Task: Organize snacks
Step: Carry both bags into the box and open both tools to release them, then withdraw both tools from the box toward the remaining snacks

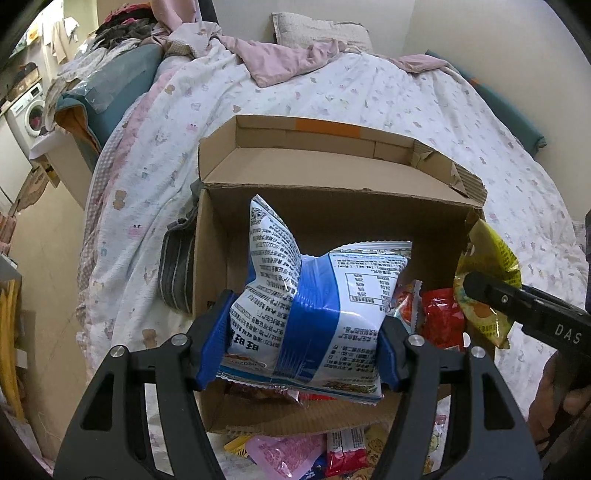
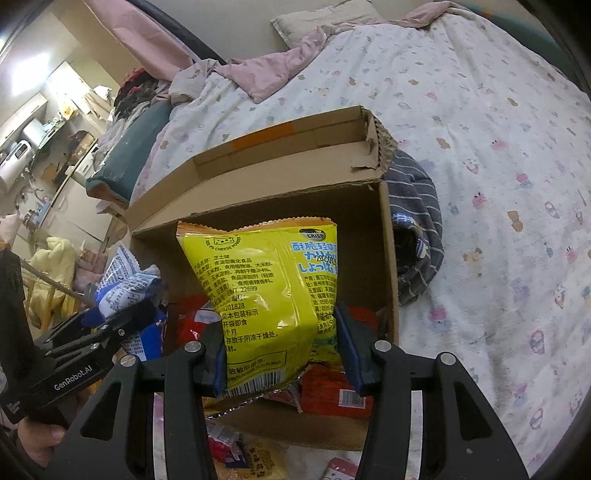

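We are clamping a blue-white bag (image 1: 310, 306) in our left gripper (image 1: 299, 347) and a yellow "CRISP" bag (image 2: 273, 295) in our right gripper (image 2: 282, 354), marked "GenRobot.AI", over the box (image 1: 332, 206)

I see a bed under a white quilt (image 2: 480, 155) with small printed figures. Pink blanket (image 1: 288, 61) crumpled near a beige pillow (image 1: 317, 27) at the head. Striped dark garment (image 2: 417, 221) lies on the quilt. Washing machine (image 1: 27, 110) at far left; clothes pile (image 1: 125, 26) beyond the bed.
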